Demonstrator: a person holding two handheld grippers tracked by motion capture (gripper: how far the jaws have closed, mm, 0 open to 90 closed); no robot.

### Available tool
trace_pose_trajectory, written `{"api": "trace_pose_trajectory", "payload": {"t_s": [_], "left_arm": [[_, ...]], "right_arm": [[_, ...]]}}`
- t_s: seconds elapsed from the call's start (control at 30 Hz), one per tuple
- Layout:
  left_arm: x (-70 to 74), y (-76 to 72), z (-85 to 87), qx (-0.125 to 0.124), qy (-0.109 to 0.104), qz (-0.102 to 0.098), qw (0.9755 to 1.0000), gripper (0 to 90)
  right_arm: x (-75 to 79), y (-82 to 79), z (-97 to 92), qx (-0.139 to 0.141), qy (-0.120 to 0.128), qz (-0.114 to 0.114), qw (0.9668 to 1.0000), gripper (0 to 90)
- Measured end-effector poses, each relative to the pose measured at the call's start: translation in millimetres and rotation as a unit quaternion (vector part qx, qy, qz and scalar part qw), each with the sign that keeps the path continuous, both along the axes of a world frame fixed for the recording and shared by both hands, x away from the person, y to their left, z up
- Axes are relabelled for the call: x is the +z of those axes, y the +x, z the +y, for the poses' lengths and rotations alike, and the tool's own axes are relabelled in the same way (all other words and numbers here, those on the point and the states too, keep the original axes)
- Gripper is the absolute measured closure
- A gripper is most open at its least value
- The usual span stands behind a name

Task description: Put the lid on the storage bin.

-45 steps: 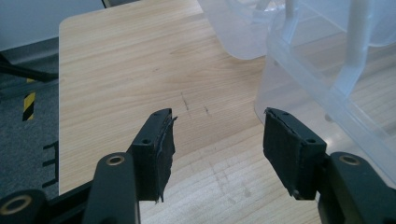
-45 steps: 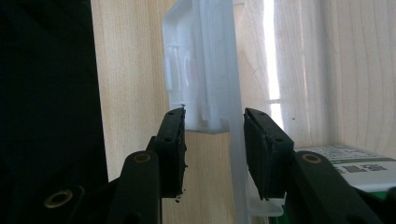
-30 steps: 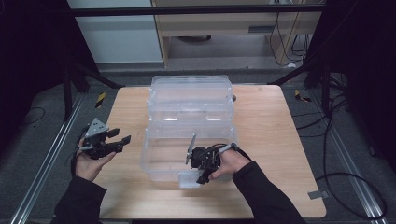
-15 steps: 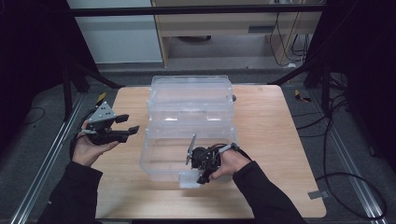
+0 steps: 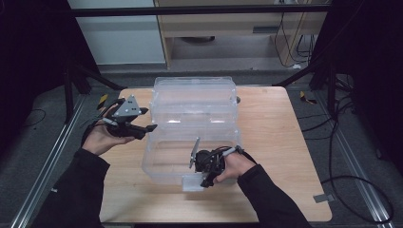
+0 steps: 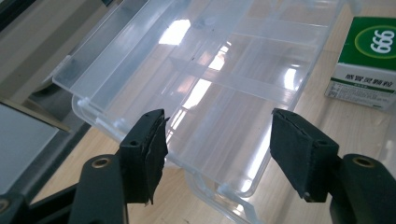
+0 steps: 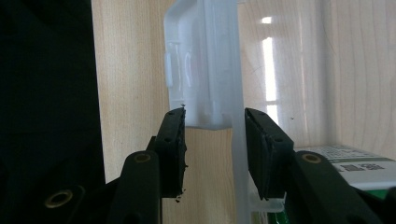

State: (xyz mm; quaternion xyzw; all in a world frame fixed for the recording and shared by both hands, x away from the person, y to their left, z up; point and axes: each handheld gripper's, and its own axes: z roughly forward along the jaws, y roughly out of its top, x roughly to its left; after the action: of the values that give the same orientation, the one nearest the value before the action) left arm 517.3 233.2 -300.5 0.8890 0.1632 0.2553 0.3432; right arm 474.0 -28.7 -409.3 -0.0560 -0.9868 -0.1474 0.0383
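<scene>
The clear plastic box [image 5: 192,142] sits open in the middle of the wooden table [image 5: 275,142], its lid tipped back toward the far edge. The right tongs [image 5: 205,176] pinch the front wall by the latch tab [image 7: 201,70], at the table's near edge; their jaws look snug on it, likely to keep the box from sliding. The left tongs [image 5: 145,119] hang above the table's left edge, just beside the lid. Their jaws have just been opening and stand wide with nothing between them. A green and white medicine carton [image 6: 366,60] rests inside the box.
</scene>
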Motion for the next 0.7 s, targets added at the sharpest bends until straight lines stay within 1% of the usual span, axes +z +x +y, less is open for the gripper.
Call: {"api": "trace_pose_trajectory", "payload": {"t_s": [0.13,0.2,0.3,0.33,0.4,0.5,0.53,0.6,0.67,0.7], "left_arm": [[3.5,3.3,-10.6,-0.018,0.023,-0.004,0.9996,35.6],[4.5,5.0,-14.6,-0.024,0.03,-0.008,0.9992,35.5],[5.7,7.6,-19.1,-0.033,0.05,-0.016,0.9981,35.4],[7.0,8.9,-19.7,-0.037,0.061,-0.018,0.9973,35.2],[8.0,11.1,-21.9,-0.04,0.071,-0.02,0.9965,35.2],[9.6,13.8,-26.0,-0.048,0.087,-0.03,0.9946,35.1],[9.8,14.3,-27.1,-0.049,0.089,-0.033,0.9943,35.0],[10.2,16.1,-29.8,-0.055,0.1,-0.039,0.9928,35.5],[11.0,17.9,-32.6,-0.059,0.118,-0.043,0.9904,35.9],[10.8,18.9,-34.1,-0.061,0.122,-0.045,0.9896,36.1]], "right_arm": [[0.1,-1.0,0.1,-0.002,0.0,-0.002,1.0,60.5],[0.0,-0.3,-0.4,0.006,0.002,-0.003,1.0,60.6],[0.3,-1.1,-0.5,0.006,0.001,-0.005,1.0,60.7],[0.3,-1.1,-0.5,0.006,0.001,-0.005,1.0,60.8],[0.3,-1.5,-0.3,0.003,0.002,-0.003,1.0,60.8],[0.4,-1.1,-0.4,0.005,0.001,-0.004,1.0,60.8],[0.3,-1.5,-0.1,0.003,0.001,-0.005,1.0,60.8],[0.3,-1.4,-0.1,0.003,0.001,-0.005,1.0,60.8],[0.3,-1.4,0.0,0.005,-0.001,-0.008,1.0,60.7],[0.2,-1.7,0.1,0.004,-0.001,-0.007,1.0,60.7]]}}
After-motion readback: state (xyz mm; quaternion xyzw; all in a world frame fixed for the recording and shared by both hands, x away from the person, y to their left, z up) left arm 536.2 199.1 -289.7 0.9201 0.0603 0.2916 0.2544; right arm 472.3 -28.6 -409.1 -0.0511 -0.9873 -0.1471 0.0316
